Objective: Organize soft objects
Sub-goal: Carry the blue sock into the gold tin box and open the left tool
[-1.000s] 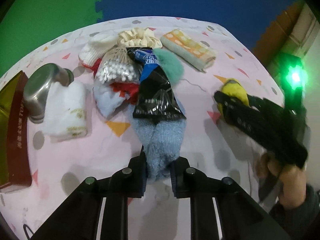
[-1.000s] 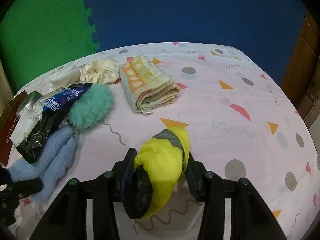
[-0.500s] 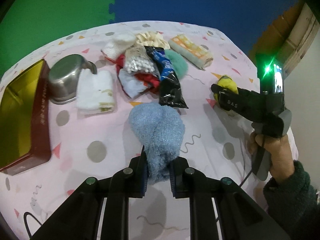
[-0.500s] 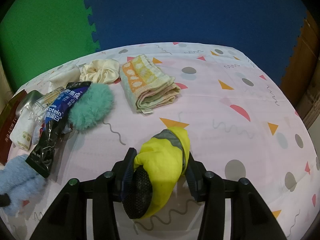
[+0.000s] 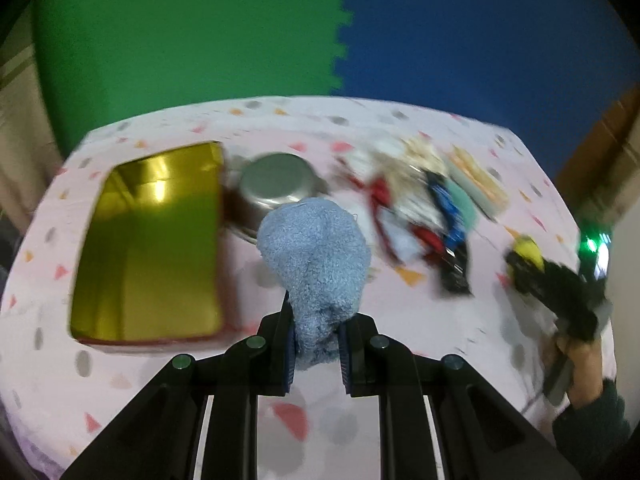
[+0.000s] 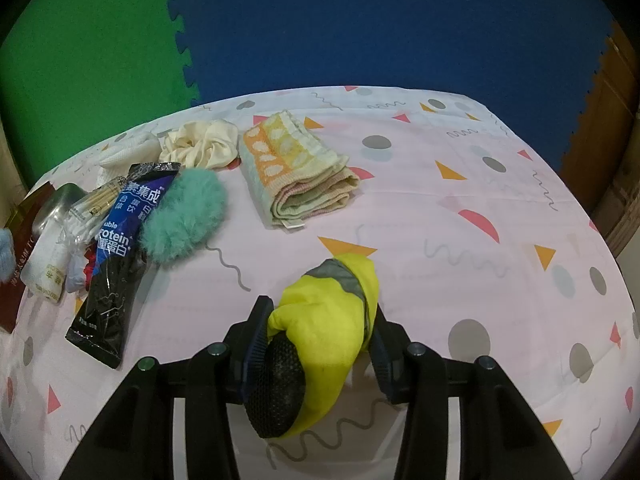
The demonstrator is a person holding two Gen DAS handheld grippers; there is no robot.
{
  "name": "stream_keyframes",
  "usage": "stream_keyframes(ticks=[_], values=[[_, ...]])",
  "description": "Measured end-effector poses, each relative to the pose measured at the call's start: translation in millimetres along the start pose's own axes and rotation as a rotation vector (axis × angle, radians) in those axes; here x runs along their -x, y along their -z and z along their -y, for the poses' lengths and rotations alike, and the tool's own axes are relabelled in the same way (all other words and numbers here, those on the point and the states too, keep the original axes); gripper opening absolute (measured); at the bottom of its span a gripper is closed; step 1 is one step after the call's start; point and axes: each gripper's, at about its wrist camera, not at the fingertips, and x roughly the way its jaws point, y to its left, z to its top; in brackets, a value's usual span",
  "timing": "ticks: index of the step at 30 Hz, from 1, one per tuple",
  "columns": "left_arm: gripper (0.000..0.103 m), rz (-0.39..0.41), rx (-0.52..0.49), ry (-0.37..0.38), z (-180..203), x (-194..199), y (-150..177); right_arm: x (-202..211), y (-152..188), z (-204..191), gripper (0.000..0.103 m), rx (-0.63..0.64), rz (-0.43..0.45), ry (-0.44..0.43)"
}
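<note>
Backdrop: green and blue foam mats (image 6: 360, 20) stand behind a tabletop (image 6: 500, 240) under a pink cloth printed with triangles, dots and squiggles.
Left fingers: the left gripper (image 5: 316, 354) is clenched on the lower end of a fluffy blue sock (image 5: 316, 256), which stands up out of the fingers and is clear of the cloth.
Why held so: pinching one end lets the rest of the sock hang free of the pile, so it can probably be dropped in one go; the gold tin (image 5: 152, 240) lies open just beside it on the left and looks like the likely bin for soft things.
Left hand pose: its gripper points steeply down at the tabletop, with tin and steel bowl (image 5: 276, 188) ahead; the view is smeared with motion.
Right fingers: the right gripper (image 6: 316, 348) grasps a yellow glove (image 6: 328, 320) with a grey band and a black dotted palm, one finger pressed on each side.
Why held so: the glove rests low over the cloth near the front edge, well apart from the clutter, as if waiting its turn.
Right hand pose: the person's hand (image 5: 576, 368), in a dark sleeve, holds the tool angled down toward the tabletop.
Left to sort: folded towel (image 6: 296, 176), teal pom-pom (image 6: 184, 216), cream scrunchie (image 6: 200, 144), white sock (image 6: 128, 152).
Not soft: protein sachet (image 6: 116, 248), lying against the pom-pom.
</note>
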Motion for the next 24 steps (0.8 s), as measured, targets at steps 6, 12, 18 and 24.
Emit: stream_keyframes(ticks=[6, 12, 18, 24], values=[[0.015, 0.033, 0.087, -0.141, -62, -3, -22, 0, 0, 0, 0.046, 0.008, -0.001, 0.006], [0.016, 0.028, 0.126, -0.265, -113, -27, -33, 1, 1, -1, 0.046, 0.013, -0.002, 0.009], [0.016, -0.021, 0.142, -0.315, -150, -63, -47, 1, 0, -1, 0.047, 0.014, -0.002, 0.01], [0.019, -0.098, 0.164, -0.338, -173, -97, -56, 1, 0, -1, 0.047, 0.024, -0.004, 0.016]])
